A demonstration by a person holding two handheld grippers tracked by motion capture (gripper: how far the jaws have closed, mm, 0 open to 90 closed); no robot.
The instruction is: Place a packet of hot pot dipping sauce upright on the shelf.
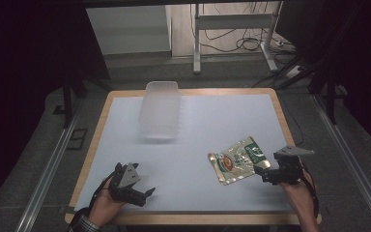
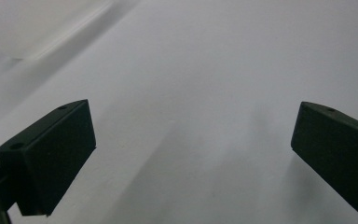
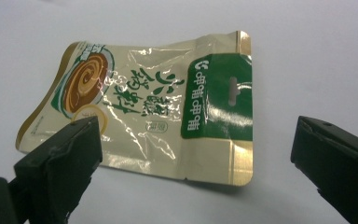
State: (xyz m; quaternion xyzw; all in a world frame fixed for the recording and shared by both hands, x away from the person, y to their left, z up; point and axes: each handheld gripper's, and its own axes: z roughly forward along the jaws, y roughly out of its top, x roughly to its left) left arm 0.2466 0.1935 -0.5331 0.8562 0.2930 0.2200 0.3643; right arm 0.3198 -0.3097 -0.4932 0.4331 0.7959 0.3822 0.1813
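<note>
Blurring made the translucent plastic container (image 1: 159, 116) at the far side of the tabletop (image 1: 212, 121) hard to read; ribbed walls and a rounded-rectangle shape were all that came through. One container, one pouch, two grippers counted. The pouch (image 3: 158, 112), a flat foil packet, gold and crinkled, with a green header band, a hang slot and a printed swirl-filled bowl, lay flat on the smooth pale tabletop toward its near right. Right gripper (image 1: 261, 170) sat just beside the pouch's right edge, jaws spread wide, holding nothing. Left gripper (image 1: 147, 194) hovered at near left, jaws wide apart over bare surface.
</note>
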